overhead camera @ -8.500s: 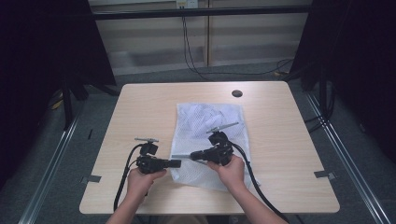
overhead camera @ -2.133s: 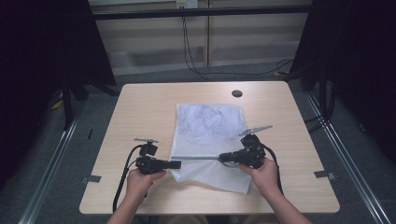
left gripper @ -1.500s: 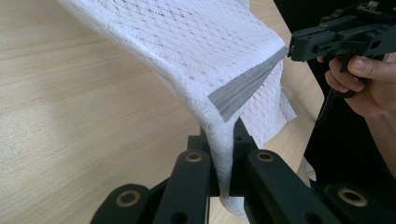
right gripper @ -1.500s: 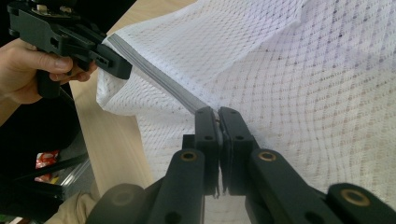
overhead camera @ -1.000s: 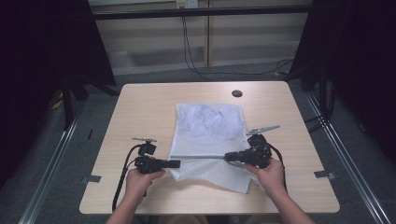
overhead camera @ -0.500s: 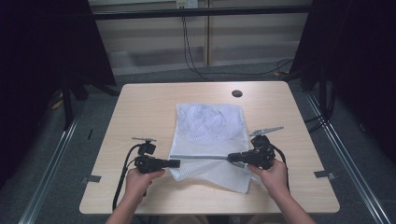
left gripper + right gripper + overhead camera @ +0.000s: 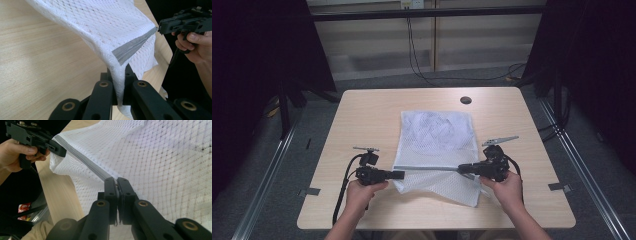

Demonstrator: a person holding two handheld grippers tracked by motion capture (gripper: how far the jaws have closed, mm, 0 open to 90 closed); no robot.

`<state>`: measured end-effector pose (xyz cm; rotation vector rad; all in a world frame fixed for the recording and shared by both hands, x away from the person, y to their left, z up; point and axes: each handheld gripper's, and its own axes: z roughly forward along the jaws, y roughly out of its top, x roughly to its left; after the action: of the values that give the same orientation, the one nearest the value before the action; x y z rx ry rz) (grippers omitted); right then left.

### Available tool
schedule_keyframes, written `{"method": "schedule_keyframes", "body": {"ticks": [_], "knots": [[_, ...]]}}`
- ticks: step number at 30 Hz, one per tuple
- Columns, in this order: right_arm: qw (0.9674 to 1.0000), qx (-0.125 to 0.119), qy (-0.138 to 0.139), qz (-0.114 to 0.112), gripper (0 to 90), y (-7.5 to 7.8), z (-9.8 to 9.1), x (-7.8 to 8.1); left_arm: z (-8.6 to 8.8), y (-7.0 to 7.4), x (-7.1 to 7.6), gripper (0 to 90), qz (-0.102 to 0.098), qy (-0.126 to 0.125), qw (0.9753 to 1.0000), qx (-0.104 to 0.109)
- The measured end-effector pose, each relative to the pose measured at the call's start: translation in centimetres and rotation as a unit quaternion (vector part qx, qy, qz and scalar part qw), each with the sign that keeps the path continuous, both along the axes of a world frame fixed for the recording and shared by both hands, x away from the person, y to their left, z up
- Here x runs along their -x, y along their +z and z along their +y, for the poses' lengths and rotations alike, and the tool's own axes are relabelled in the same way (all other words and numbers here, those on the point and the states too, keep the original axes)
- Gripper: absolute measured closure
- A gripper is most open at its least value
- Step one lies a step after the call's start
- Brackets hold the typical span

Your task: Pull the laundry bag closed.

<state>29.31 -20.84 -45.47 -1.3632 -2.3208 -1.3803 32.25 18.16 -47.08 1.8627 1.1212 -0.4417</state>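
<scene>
Since the earliest frame the right gripper [image 7: 463,170] has travelled rightward along the grey zipper [image 7: 427,169] of the white mesh bag [image 7: 435,136], mid-table. Judged step: zip run nearly done. Next: finish the pull, then release. Left gripper [image 7: 400,174] is clamped on the bag's end; right jaws closed, apparently on the slider

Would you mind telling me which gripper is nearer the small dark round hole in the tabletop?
Right. The right gripper sits almost directly below the hole, while the left gripper lies further off to the left.
</scene>
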Motion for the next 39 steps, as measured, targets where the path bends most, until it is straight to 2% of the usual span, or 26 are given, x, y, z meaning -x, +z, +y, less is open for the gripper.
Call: {"method": "schedule_keyframes", "body": {"ticks": [5, 12, 19, 21, 23, 25, 32, 34, 39], "knots": [[1.0000, -0.001, -0.001, -0.002, 87.0, 0.0, -0.2, 0.1, 0.1, 0.0, -0.1, 89.6, -0.005, -0.003, 1.0000, -0.001], [1.0000, -0.001, -0.004, -0.003, 87.0, 0.1, -0.5, 0.2, -0.1, 0.1, -0.1, 89.6, 0.002, -0.004, 1.0000, 0.005], [1.0000, 0.001, -0.004, -0.005, 87.0, 0.1, -0.6, 0.2, -0.1, 0.2, -0.1, 89.6, -0.002, -0.007, 1.0000, 0.001], [1.0000, 0.006, -0.005, -0.005, 87.0, 0.1, -0.6, 0.2, -0.1, 0.3, -0.1, 89.6, 0.003, 0.000, 1.0000, 0.007], [1.0000, -0.001, -0.007, -0.003, 87.1, 0.2, -0.9, 0.2, 0.0, 0.3, -0.2, 89.6, -0.001, -0.004, 1.0000, 0.006], [1.0000, 0.002, -0.007, -0.005, 87.1, 0.2, -0.9, 0.2, -0.2, 0.3, -0.1, 89.6, 0.005, -0.003, 0.9999, 0.010], [1.0000, 0.000, -0.005, -0.004, 87.1, 0.2, -0.9, 0.2, 0.1, 0.3, -0.2, 89.6, 0.000, -0.003, 1.0000, 0.006], [0.9999, 0.007, -0.008, -0.006, 87.1, 0.2, -1.1, 0.3, 0.3, 0.4, -0.3, 89.7, -0.002, 0.003, 1.0000, 0.008], [0.9998, 0.000, -0.019, -0.006, 87.0, 0.4, -1.9, 0.3, 0.5, 0.4, -0.3, 89.6, 0.001, 0.005, 0.9999, 0.012]]}}
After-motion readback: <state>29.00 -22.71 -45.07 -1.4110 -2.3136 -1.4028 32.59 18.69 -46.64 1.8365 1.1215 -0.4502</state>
